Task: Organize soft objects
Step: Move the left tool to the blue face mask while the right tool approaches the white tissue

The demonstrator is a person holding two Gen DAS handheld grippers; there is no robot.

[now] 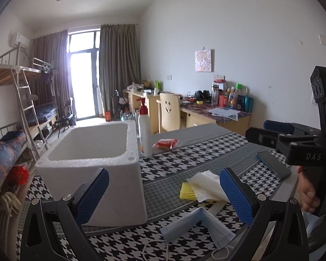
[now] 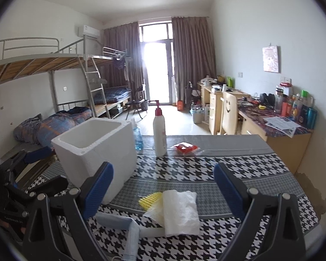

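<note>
- Mask (image 1: 197,228) position: the folded blue face mask lies flat on the houndstooth tablecloth (image 1: 184,161), directly below and between the fingers of your left gripper (image 1: 164,198). It is bent into an inverted V, each limb running diagonally, with the ear loop trailing toward the near edge.
- Tissue (image 2: 180,211) position: the white tissue sits just ahead of your right gripper (image 2: 163,191), centred between its fingers, its long axis pointing away from you. It overlaps a thinner sheet and partly covers the yellow comb-like item (image 2: 150,198); the mask's upper limb touches its near corner.
- Nearer hand: left for the mask, right for the tissue, by my judgement.
- Destination: the white foam box (image 1: 93,158) stands open-topped to the left of both piles, just beside them and closest to your left gripper.
- Left fingers: spread wide, holding nothing, touching nothing.
- Right fingers: spread wide, likewise unloaded and clear of the cloth.
- Other items: the lotion bottle (image 2: 159,134) and red packet (image 2: 185,148) stand well apart at the far end; a phone (image 1: 273,164) lies under the right gripper as the left view shows it.
</note>
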